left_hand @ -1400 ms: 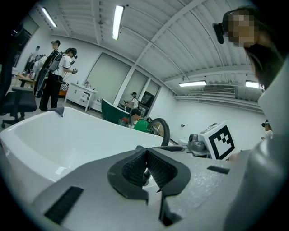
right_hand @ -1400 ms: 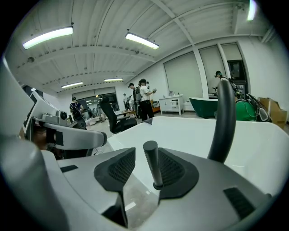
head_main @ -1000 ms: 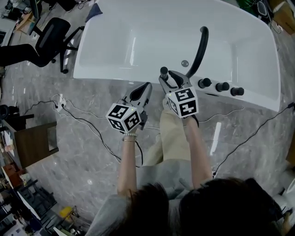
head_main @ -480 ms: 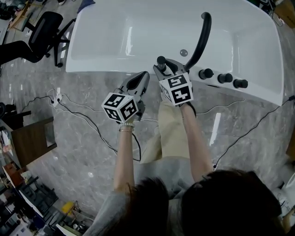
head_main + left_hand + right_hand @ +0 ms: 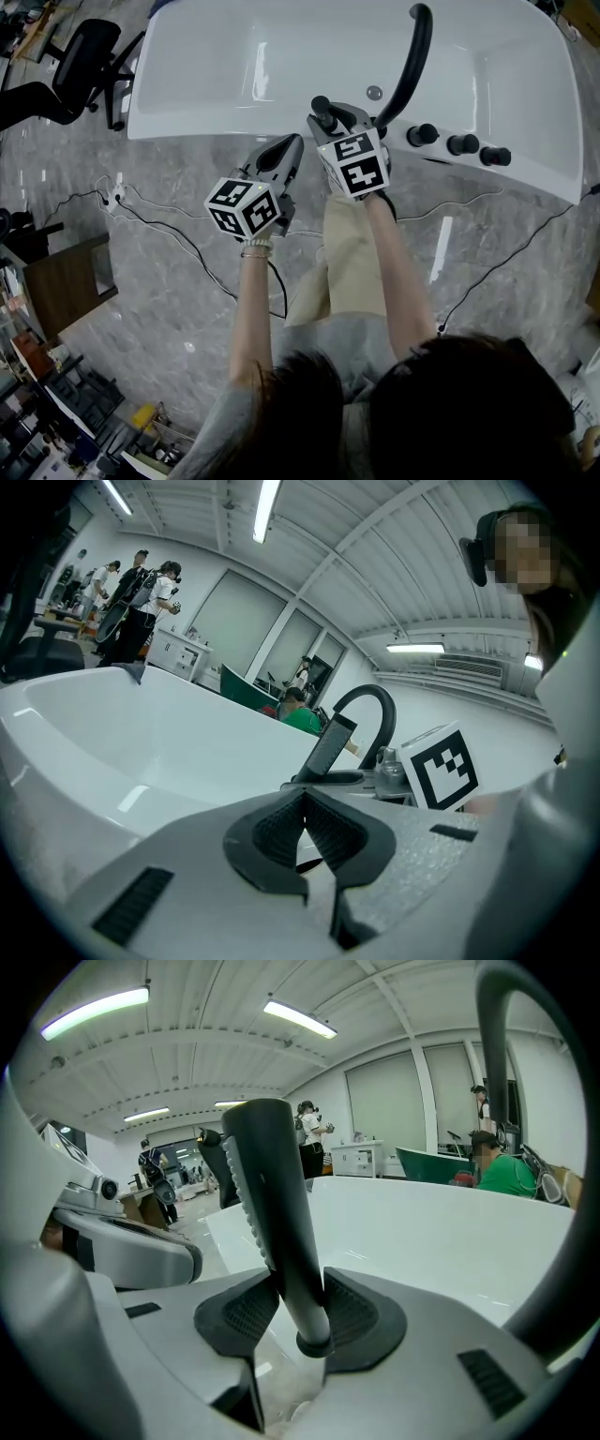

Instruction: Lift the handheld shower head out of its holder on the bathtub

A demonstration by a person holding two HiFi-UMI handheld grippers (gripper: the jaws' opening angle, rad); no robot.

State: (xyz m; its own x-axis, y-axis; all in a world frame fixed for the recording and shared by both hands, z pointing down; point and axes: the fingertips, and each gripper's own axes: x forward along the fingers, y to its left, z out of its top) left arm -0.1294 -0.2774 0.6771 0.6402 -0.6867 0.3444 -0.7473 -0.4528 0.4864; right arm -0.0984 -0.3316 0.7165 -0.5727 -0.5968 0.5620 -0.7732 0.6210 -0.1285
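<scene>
Two risks are looming: slip and knock.
Our right gripper is clamping its jaws on the dark grey ribbed handheld shower head above the white bathtub rim; our left gripper is idling, jaws pressed together, empty. Tilted, it could be sliding through or striking the curved black spout.

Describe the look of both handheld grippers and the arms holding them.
The left gripper and right gripper both have light grey, speckled plastic bodies that narrow to dark grey fingers with ribbed pads. Each carries a white cube printed with black square markers. The forearms are bare, and the left wrist wears a thin bracelet.
</scene>
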